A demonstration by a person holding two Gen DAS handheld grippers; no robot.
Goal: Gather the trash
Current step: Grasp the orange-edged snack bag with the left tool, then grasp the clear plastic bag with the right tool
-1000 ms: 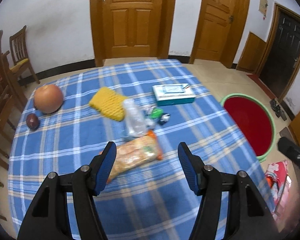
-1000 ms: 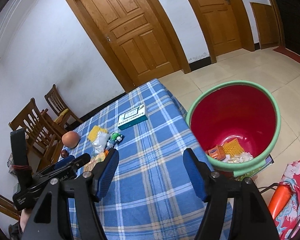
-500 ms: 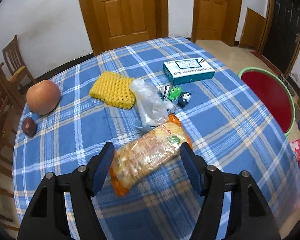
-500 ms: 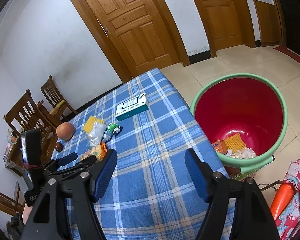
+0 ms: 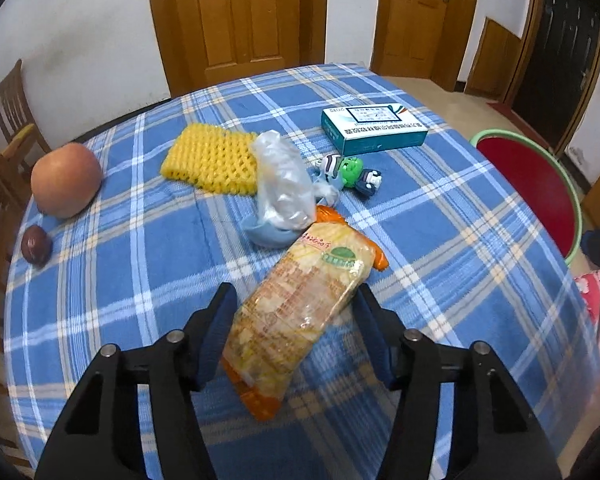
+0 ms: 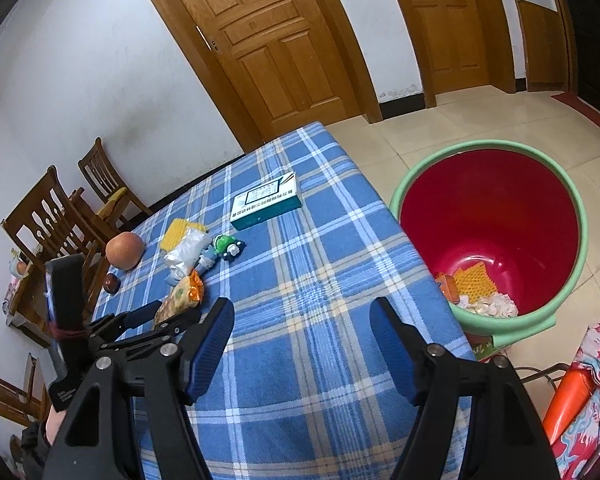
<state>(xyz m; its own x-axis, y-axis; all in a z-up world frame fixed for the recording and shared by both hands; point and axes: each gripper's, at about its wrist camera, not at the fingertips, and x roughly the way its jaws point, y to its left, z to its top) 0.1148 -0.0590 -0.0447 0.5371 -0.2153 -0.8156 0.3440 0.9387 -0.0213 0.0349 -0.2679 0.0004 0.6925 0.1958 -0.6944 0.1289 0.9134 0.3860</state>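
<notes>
1. Two blue-padded fingers of my left gripper point(image 5: 296, 312) stand apart on either side of the orange snack packet point(image 5: 300, 312), which lies flat on the blue plaid tablecloth point(image 5: 132, 264); whether the pads touch the wrapper I cannot tell.
2. Just past the packet's far end, a crumpled clear plastic bag point(image 5: 284, 188) rests over a pale blue piece point(image 5: 266, 234) whose kind I cannot make out.
3. Beside the bag on the right lie small toy figures point(image 5: 350, 172), one with a green head.
4. Left of the bag, touching it, is a yellow foam fruit net point(image 5: 210, 158).
5. Farther left, well apart from the trash, a large round fruit point(image 5: 66, 184) sits near the table edge with a small dark fruit point(image 5: 36, 246) just beside it.
6. Beyond the toys lies a teal and white box point(image 5: 374, 130).
7. My right gripper point(image 6: 302, 344) hangs over the near right part of the table, its fingers wide apart with nothing between them.
8. From that side I see my left gripper point(image 6: 152, 320) at the snack packet point(image 6: 180, 296).
9. On the floor just off the table's right edge stands the red bin with a green rim point(image 6: 496, 148); at its bottom lie an orange box, a yellow net and pale scraps.
10. Farthest off are wooden chairs point(image 6: 56, 220) and wooden doors point(image 6: 276, 44) in the white wall.
</notes>
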